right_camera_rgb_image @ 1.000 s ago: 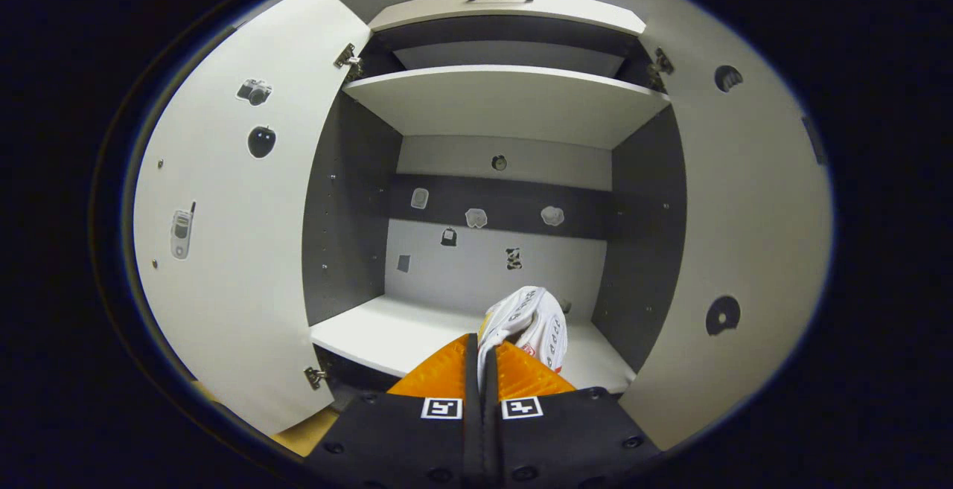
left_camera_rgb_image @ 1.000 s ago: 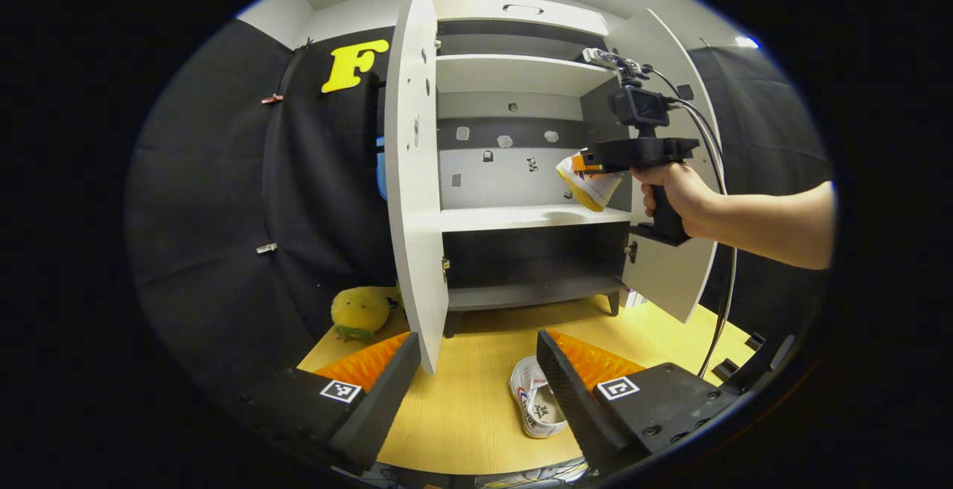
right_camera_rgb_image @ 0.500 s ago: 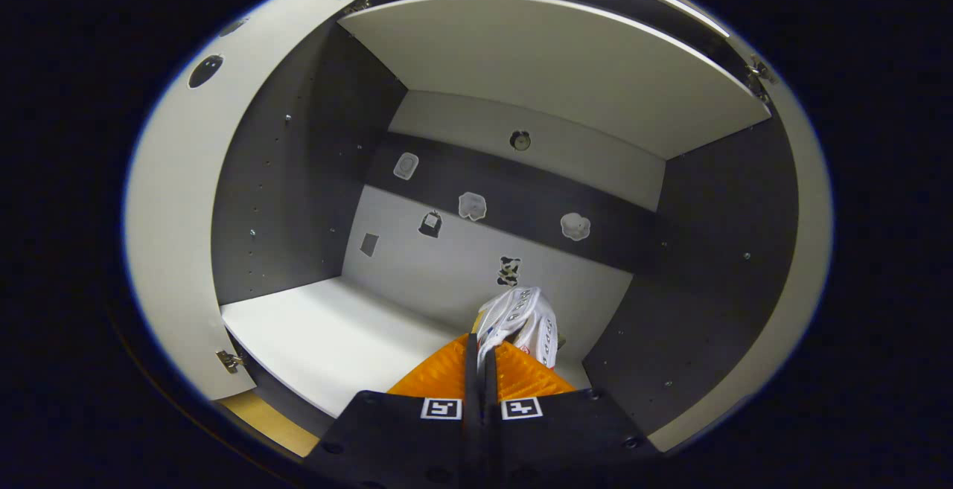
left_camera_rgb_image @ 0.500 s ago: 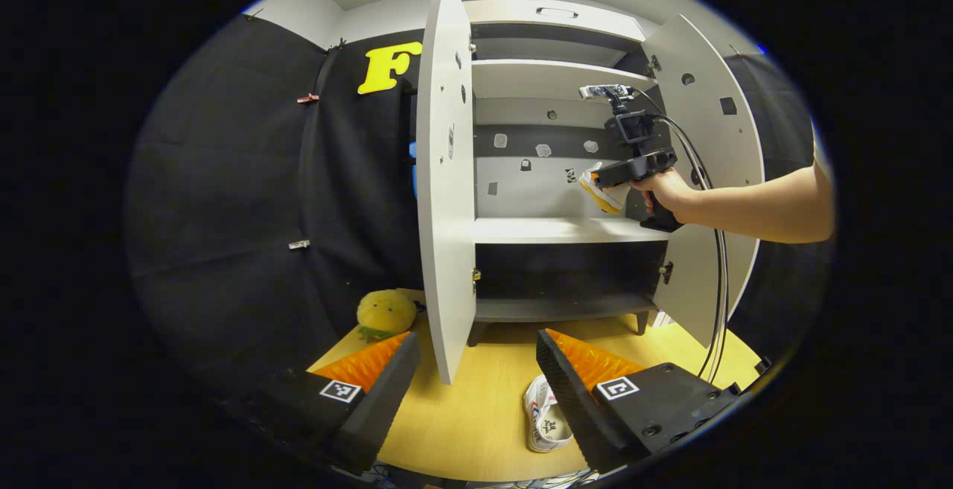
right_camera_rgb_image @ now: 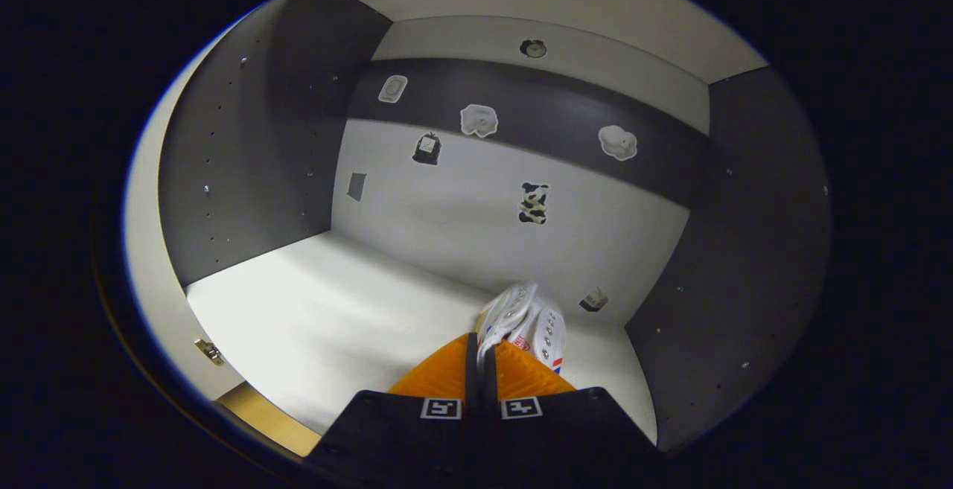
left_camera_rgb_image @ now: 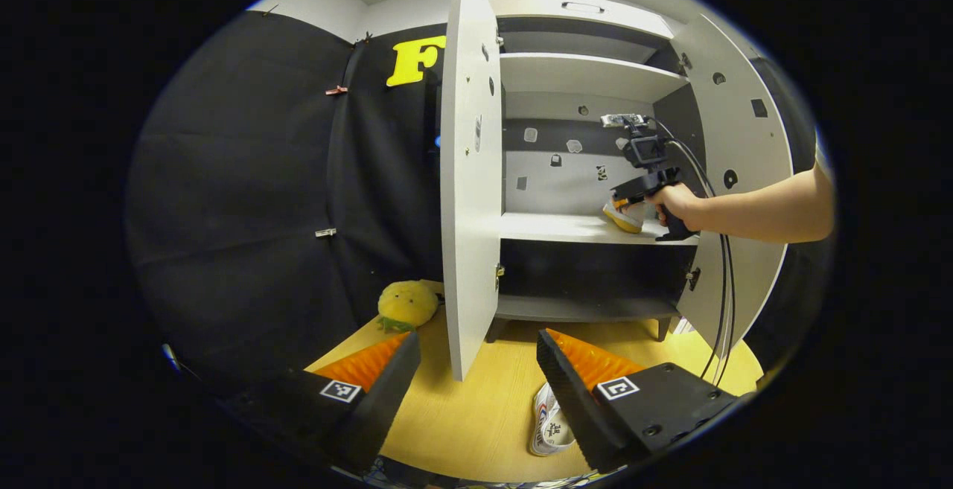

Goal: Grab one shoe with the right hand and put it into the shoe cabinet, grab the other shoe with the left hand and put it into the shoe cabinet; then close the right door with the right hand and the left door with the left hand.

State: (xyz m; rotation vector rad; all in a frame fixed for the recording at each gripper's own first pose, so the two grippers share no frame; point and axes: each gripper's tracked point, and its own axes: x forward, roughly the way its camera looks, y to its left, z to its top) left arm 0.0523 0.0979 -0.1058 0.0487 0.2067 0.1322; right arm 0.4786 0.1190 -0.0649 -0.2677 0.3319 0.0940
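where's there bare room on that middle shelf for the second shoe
The middle shelf is bare from the left side wall across to the first shoe, which the right claw holds shut near the right rear corner. That corner is the crowded part. The second shoe lies on the floor between the open doors, beside the open left claw.

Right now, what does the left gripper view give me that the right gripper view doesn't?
Left gripper view alone: second shoe on the floor, yellow plush toy, both open doors, and the right gripper from outside with its hand.

Right gripper view alone: the fingers pinching the held shoe, up close.

Both: middle shelf, back-wall stickers.
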